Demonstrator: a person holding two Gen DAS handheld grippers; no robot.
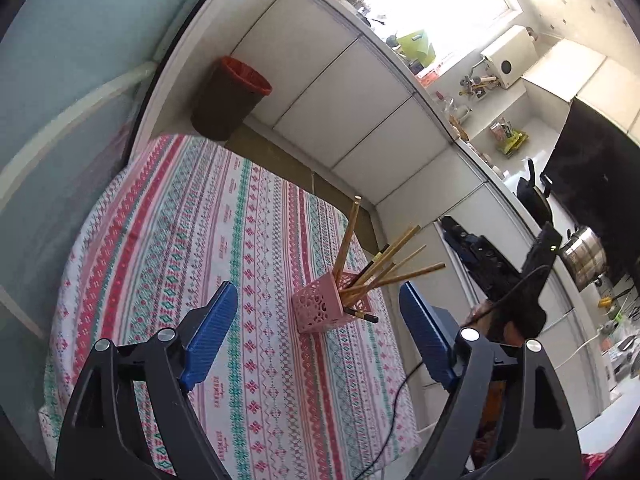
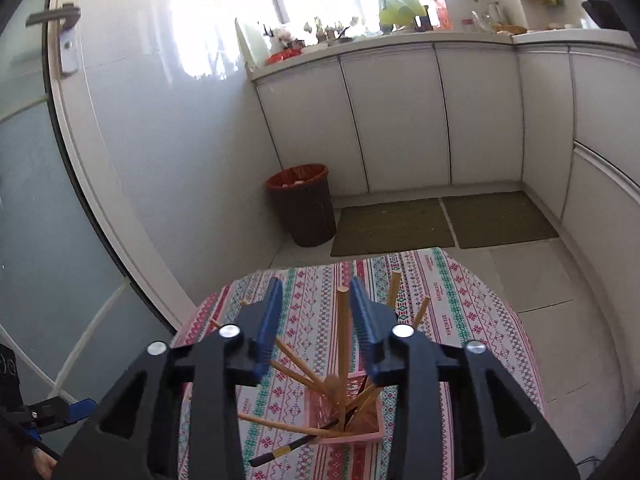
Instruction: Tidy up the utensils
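A: Left gripper (image 1: 318, 328) first: its blue fingers (image 1: 210, 340) are spread wide, nothing between them, hanging above the patterned tablecloth (image 1: 160, 240).

B: And the right gripper (image 2: 316, 320)?

A: Jaws apart too, narrower gap. From its own camera one upright wooden chopstick (image 2: 343, 344) rises just inside the right-hand finger (image 2: 366, 324); I cannot tell whether they touch. It is not clamped on anything.

B: Where are the utensils?

A: In a pink cut-out holder (image 1: 322, 306), standing on the cloth near the table's right edge, ahead of the left gripper and between its fingers in that view. A bundle of chopsticks (image 1: 384, 270) fans out of the top, most leaning right, one nearly upright.

B: Any strays?

A: One dark chopstick with a yellow band (image 2: 280, 450) pokes out low at the holder's side, tilted almost flat. The right camera looks down straight over the holder (image 2: 352, 424), sticks splaying in all directions.

B: Further out?

A: A brown bin with a red liner (image 2: 304, 204) on the floor by the wall, two mats (image 2: 440, 220) before white cabinets (image 2: 400, 120), and a cluttered counter (image 2: 380, 38) under a bright window.
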